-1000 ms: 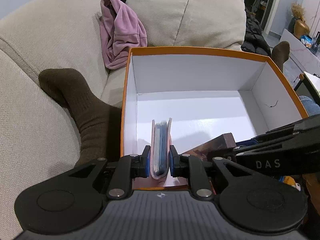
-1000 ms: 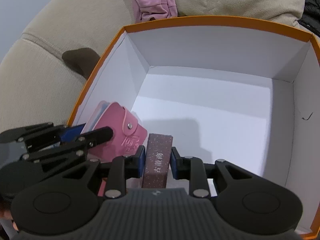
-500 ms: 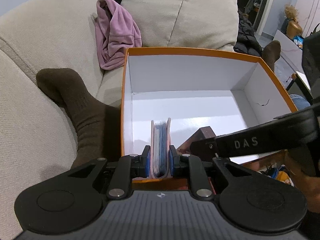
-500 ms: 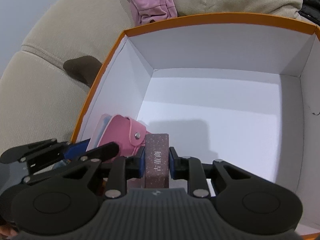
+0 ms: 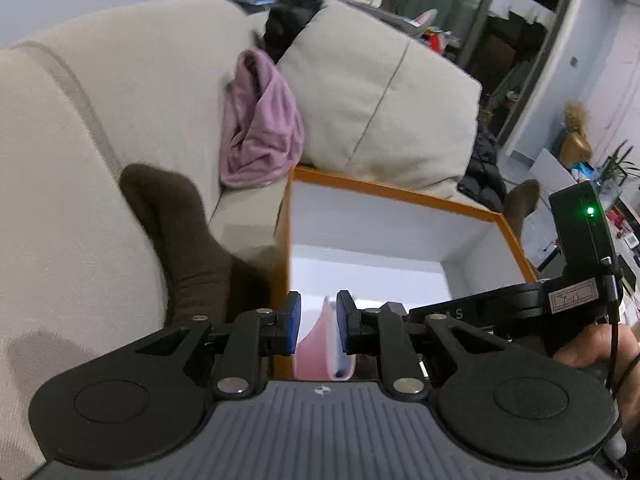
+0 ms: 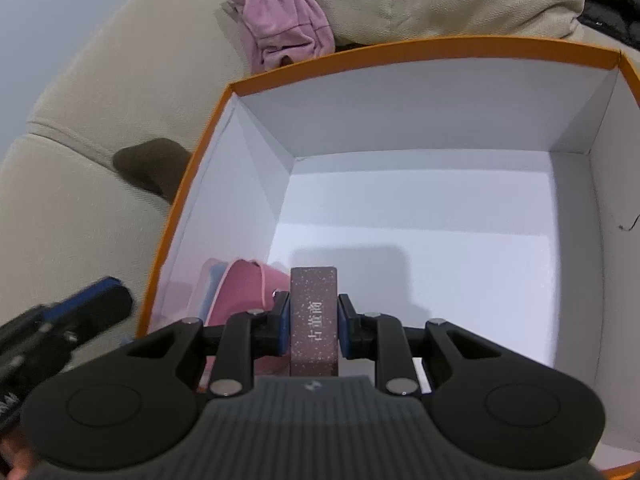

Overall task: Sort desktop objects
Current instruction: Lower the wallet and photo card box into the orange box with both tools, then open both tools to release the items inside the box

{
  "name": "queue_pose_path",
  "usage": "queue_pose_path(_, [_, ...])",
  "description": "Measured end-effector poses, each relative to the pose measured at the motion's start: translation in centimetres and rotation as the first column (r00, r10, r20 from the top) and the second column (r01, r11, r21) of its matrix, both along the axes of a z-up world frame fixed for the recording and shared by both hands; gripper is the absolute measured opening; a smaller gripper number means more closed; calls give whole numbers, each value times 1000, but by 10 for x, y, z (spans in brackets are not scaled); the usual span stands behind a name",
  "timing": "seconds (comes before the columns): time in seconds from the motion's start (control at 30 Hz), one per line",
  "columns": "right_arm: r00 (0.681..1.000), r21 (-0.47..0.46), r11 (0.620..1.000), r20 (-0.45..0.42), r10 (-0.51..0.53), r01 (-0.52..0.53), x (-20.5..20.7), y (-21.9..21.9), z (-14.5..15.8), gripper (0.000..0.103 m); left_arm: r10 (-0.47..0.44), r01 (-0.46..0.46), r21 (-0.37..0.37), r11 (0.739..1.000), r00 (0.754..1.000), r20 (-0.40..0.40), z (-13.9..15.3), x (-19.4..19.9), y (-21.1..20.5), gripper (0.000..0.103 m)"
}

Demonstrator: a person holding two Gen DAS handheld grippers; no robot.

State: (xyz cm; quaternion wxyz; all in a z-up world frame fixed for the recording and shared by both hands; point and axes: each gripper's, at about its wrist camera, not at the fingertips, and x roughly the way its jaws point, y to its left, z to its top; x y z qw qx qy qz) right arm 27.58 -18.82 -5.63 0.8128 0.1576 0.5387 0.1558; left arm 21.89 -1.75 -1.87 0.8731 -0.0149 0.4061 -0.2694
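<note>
The left gripper (image 5: 318,328) has its fingers apart with nothing pinched. The right gripper (image 6: 313,326) points down, its fingers squeezing something.

The orange box (image 6: 420,50) has lots of free white floor in the middle and right of the right wrist view. At the lower left of that floor, a pink wallet (image 6: 244,292) fills the corner. A brown speckled box (image 6: 313,320) stands just beside it, at the bottom middle. The box walls stand tall all around. Outside, at the left, a dark sock (image 5: 188,248) lies close to the box wall. A purple cloth (image 5: 260,136) sits on the sofa (image 5: 80,128) behind the box.
</note>
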Motion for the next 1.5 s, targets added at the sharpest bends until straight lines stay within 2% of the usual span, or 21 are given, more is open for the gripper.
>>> queue_pose_path(0.1, [1000, -14, 1000, -13, -6, 6, 3, 6, 1, 24, 19, -18, 37, 999, 999, -45, -8, 5, -3, 21])
queue_pose_path(0.47, [994, 55, 998, -106, -21, 27, 11, 28, -3, 26, 37, -37, -4, 999, 994, -102, -12, 10, 7, 21])
queue_pose_path(0.63, [992, 169, 985, -128, 3, 19, 10, 20, -7, 36, 50, -55, -33, 998, 991, -121, -11, 12, 10, 21])
queue_pose_path(0.87, [989, 301, 953, -147, 17, 28, 8, 3, -14, 37, 56, -66, -73, 995, 990, -132, -10, 11, 14, 21])
queue_pose_path(1.03, [982, 341, 938, -188, 4, 62, 12, 0, -27, 36, 36, -51, -99, 994, 988, -149, -13, 12, 12, 20])
queue_pose_path(1.07, [981, 347, 935, -194, 2, 66, 12, 0, -27, 36, 17, -37, -119, 992, 986, -167, -14, 13, 11, 19])
queue_pose_path(1.1, [980, 350, 934, -198, 4, 67, 11, 1, -27, 36, -3, -21, -134, 991, 984, -178, -16, 13, 8, 13])
queue_pose_path(1.2, [981, 343, 937, -196, 4, 65, 10, 4, -24, 35, -10, -5, -102, 995, 990, -144, -14, 9, 2, 12])
queue_pose_path(1.33, [982, 346, 937, -188, 12, 55, 11, 3, -25, 35, -2, -12, -101, 995, 989, -146, -15, 9, 3, 12])
queue_pose_path(1.5, [987, 338, 940, -161, 21, 35, 10, -2, -22, 37, 20, -29, -90, 995, 995, -101, -9, 6, 4, 12])
